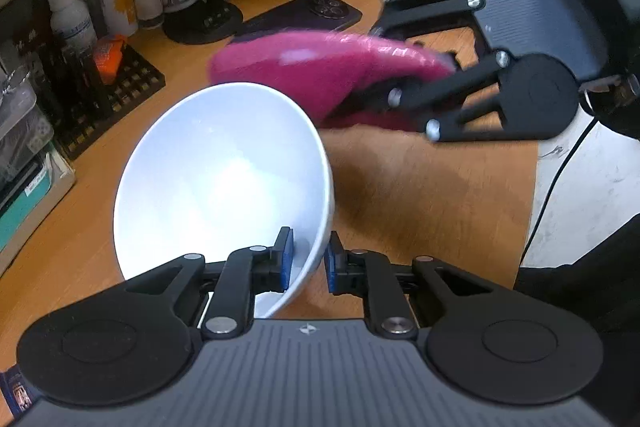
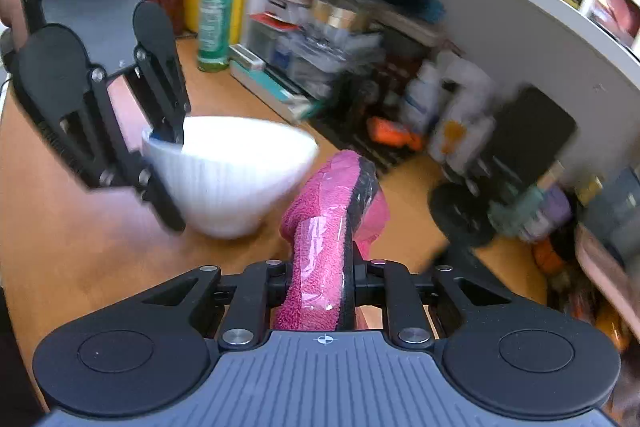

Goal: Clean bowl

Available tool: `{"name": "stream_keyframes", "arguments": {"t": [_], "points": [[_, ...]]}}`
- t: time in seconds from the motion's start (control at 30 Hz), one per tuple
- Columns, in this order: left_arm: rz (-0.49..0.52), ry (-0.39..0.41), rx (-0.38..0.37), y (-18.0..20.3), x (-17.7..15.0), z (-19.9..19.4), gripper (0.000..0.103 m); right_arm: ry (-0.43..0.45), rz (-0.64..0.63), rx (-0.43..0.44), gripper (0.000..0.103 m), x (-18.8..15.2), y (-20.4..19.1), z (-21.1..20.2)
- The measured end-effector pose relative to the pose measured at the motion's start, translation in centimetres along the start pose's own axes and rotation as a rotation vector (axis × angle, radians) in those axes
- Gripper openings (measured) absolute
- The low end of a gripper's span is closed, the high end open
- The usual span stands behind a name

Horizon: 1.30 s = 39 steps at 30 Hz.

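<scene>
Left gripper [image 1: 308,261] clamps rim of white ceramic bowl [image 1: 224,183], tilted over wooden table [image 1: 420,187]. Right gripper [image 2: 320,277] pinches pink fuzzy cloth pad [image 2: 320,247] beside bowl (pad tip blurry, contact unclear).

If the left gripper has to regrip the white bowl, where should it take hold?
Probably the rim again. The white bowl flares into a wide cone, too broad to span, so its thin wall is the grippable part: one finger inside, one outside, as the left gripper stands now. Come from the side away from the pink cloth pad.
</scene>
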<state>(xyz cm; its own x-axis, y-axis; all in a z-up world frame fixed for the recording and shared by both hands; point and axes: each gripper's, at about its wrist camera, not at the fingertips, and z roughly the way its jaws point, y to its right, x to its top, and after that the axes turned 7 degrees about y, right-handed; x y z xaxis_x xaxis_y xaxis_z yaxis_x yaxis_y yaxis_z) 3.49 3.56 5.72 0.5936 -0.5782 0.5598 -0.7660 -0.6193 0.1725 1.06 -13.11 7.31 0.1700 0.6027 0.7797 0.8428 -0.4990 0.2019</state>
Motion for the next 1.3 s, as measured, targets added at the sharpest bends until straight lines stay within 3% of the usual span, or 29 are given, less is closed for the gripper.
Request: {"name": "stream_keyframes", "arguments": {"t": [0.1,0.17,0.23,0.37,0.47,0.53,0.63,0.73,0.8,0.83,0.87,0.93,0.97,1.1,1.23,1.3], "points": [[-0.002,0.002,0.002,-0.2,0.0,-0.1,0.017,0.047,-0.125,0.148,0.019,0.1,-3.1,-2.3],[0.003,0.002,0.003,0.0,0.1,-0.3,0.021,0.059,-0.147,0.193,0.019,-0.4,-4.7,-4.4],[0.067,0.003,0.029,0.7,0.4,-0.1,0.03,0.036,-0.102,0.176,0.019,-0.7,-5.0,-5.3],[0.312,-0.002,0.13,3.2,1.3,1.4,0.06,-0.007,0.151,0.056,0.019,-2.6,-2.4,-5.7],[0.477,-0.02,0.175,4.5,1.1,2.7,0.071,-0.027,0.307,-0.043,0.019,-4.1,-0.4,-5.2],[0.58,-0.028,0.212,5.2,0.3,3.2,0.079,-0.034,0.329,-0.07,0.019,-4.6,-0.1,-5.1],[0.696,-0.053,0.248,5.8,-1.6,3.6,0.081,-0.031,0.384,-0.113,0.019,-5.2,-0.2,-5.2],[0.824,0.013,0.267,6.1,-4.0,2.8,0.088,-0.027,0.426,-0.133,0.019,-5.6,-0.5,-5.0],[0.946,0.038,0.294,6.2,-5.2,2.5,0.082,-0.028,0.44,-0.136,0.019,-5.8,-0.6,-4.9],[0.98,0.019,0.308,6.1,-5.3,2.6,0.042,-0.029,0.439,-0.135,0.019,-5.9,-0.5,-4.8],[1.004,-0.038,0.32,5.6,-5.4,3.0,0.019,-0.031,0.438,-0.135,0.02,-6.0,-0.5,-4.8],[0.933,-0.088,0.313,4.7,-4.6,3.3,0.02,-0.034,0.437,-0.134,0.02,-6.2,-0.4,-4.7],[0.849,-0.1,0.291,4.2,-3.6,3.2,0.021,-0.035,0.424,-0.137,0.02,-6.0,-0.1,-4.5],[0.298,-0.054,0.091,0.7,0.5,1.5,0.014,-0.026,0.358,-0.143,0.02,-4.8,1.0,-3.9],[0.068,0.019,0.02,-0.8,0.9,0.4,0.013,-0.04,0.257,-0.135,0.02,-3.3,2.4,-1.2],[0.035,0.035,0.013,-1.1,0.7,0.4,0.013,-0.044,0.21,-0.12,0.02,-2.5,2.6,0.2]]}}
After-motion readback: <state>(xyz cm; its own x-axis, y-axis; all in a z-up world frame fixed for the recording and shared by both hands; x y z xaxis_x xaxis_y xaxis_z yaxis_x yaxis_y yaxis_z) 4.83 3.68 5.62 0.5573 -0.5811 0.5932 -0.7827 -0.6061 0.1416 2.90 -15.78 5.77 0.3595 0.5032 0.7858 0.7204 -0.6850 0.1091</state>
